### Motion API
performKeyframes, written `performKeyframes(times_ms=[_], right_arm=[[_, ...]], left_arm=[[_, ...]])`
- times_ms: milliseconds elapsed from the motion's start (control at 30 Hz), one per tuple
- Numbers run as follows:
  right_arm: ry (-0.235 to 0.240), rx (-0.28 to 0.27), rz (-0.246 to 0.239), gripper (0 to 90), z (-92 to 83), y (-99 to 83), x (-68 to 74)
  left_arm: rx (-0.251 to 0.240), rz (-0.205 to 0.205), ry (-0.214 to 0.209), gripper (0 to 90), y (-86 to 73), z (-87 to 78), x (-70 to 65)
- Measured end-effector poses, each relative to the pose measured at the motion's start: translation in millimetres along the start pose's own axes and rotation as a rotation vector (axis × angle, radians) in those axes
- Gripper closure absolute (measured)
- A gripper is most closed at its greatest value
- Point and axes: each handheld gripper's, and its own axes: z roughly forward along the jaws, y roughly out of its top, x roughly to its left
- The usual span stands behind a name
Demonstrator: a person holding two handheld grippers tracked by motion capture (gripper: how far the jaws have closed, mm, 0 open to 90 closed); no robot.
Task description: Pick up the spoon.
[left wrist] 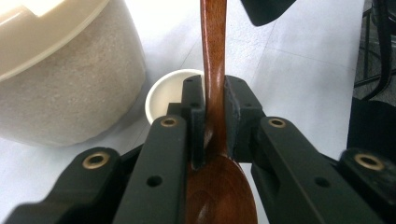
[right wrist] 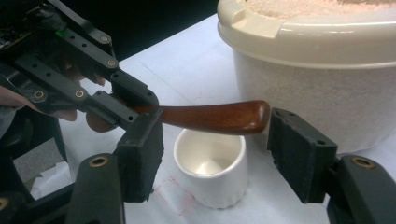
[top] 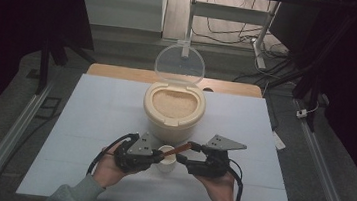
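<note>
A brown wooden spoon (top: 176,151) hangs level above a small white cup (top: 165,165), just in front of a cream container of rice (top: 173,110). My left gripper (top: 156,154) is shut on the spoon (left wrist: 215,70) at its neck, with the bowl of the spoon behind the pads. My right gripper (right wrist: 219,149) stands open, its two pads on either side of the spoon handle (right wrist: 219,116). The handle's tip lies close to one pad, and I see no squeeze on it. The cup (right wrist: 210,172) sits empty below the handle.
The container's clear round lid (top: 180,63) stands upright at its far side. Everything rests on a white sheet (top: 94,117) over the table. Metal rails (top: 12,133) run along both sides, and a desk frame with cables (top: 234,31) stands beyond.
</note>
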Motion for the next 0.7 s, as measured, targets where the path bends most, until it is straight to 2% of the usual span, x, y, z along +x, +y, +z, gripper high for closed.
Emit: performKeyframes(times_ms=[200, 333, 467, 700], right_arm=[[0.012, -0.029, 0.036, 47.8, 3.4, -0.1, 1.9], [-0.001, -0.044, 0.034, 53.0, 2.1, 0.8, 4.3], [0.005, -0.068, 0.040, 55.7, 0.8, 2.0, 5.8], [0.029, -0.114, 0.052, 67.4, -0.7, 6.3, 10.2]], left_arm=[[0.003, 0.008, -0.001, 78.6, 0.4, 1.3, -1.7], [0.006, 0.016, -0.001, 78.6, 0.3, 1.5, -1.8], [0.014, 0.028, 0.001, 78.8, 0.7, 3.1, -3.6], [0.028, 0.037, 0.011, 79.1, 0.5, 3.7, -4.7]])
